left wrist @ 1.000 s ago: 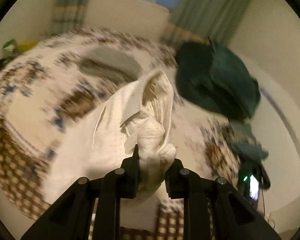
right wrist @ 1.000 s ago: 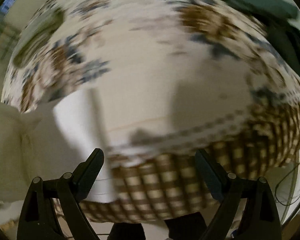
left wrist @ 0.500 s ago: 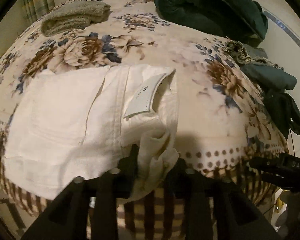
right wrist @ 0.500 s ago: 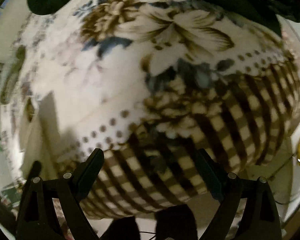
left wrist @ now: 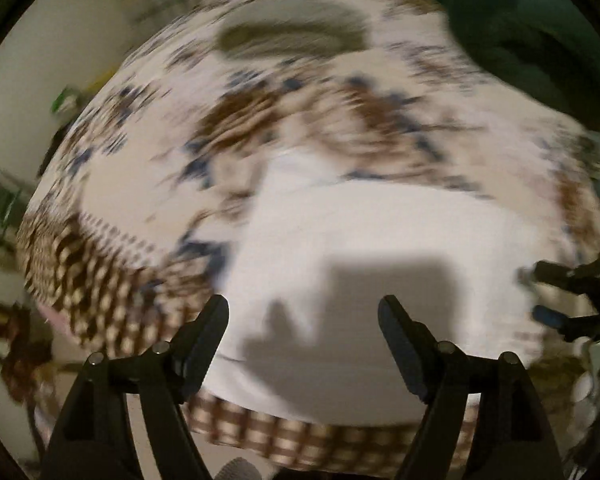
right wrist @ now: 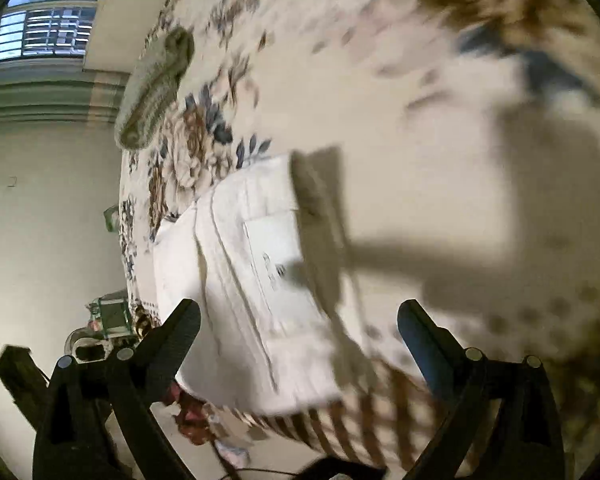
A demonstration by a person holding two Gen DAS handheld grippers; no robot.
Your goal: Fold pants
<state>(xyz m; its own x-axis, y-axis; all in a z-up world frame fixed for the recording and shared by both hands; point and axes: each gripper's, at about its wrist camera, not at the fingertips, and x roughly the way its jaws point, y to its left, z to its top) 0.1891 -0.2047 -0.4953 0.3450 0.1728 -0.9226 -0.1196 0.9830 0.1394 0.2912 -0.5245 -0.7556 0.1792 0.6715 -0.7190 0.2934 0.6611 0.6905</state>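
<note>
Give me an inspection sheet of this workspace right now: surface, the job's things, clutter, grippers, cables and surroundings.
Surface: bed with a floral blanket, checked border along the near edge.
Job's things: white pants lie folded into a compact block near the bed's edge, label side up; free of both grippers.
Clutter: grey-green folded cloth farther up the bed; dark green bundle at the far right corner.
Grippers: left gripper open, empty, above the pants; right gripper open, empty.
Cables: nothing seen clearly; the views are motion-blurred.
Surroundings: window with curtains beyond the bed, plain wall, small items on the floor by the bed's side, too blurred to name.
</note>
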